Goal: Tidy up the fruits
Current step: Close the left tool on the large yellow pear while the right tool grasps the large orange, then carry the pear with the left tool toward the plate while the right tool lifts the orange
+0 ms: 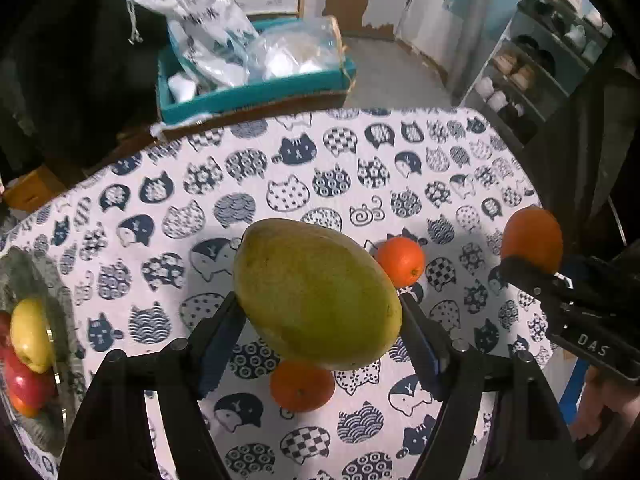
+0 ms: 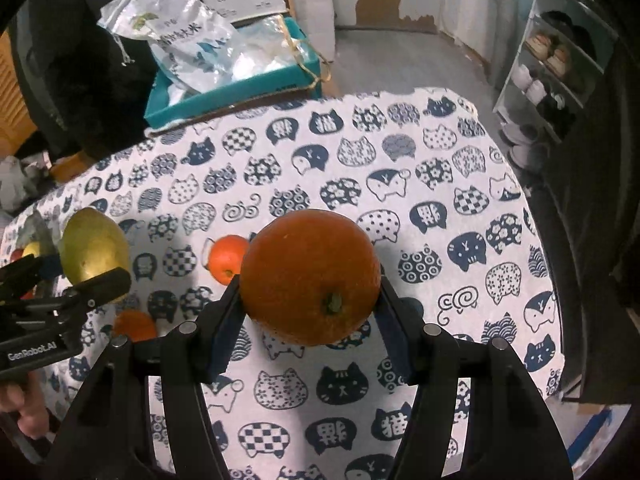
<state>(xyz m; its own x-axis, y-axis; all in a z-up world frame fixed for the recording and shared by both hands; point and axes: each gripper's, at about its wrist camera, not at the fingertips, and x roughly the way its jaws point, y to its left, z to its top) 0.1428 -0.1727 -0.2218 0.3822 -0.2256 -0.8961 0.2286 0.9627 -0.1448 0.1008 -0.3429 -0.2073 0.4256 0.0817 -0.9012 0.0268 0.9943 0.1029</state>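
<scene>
Tabletop under white cloth printed with navy cat heads; domestic room beyond.

Left gripper: clamped on a green-yellow mango, pads against both flanks, fruit lifted clear of the cloth. Same mango seen from the right wrist view at far left, above the black gripper body.

Right gripper: clamped on a large orange, stem end facing the camera, held off the cloth. Same orange visible at right edge of the left wrist view.

On the cloth: small orange just below the mango in the left view; second small orange beyond the mango, between the two grippers. Both loose, apart from each other.

Left edge: glass dish holding a yellow apple and red fruit.

Past the table's far edge: teal box stuffed with plastic bags. Shoe rack at right.
</scene>
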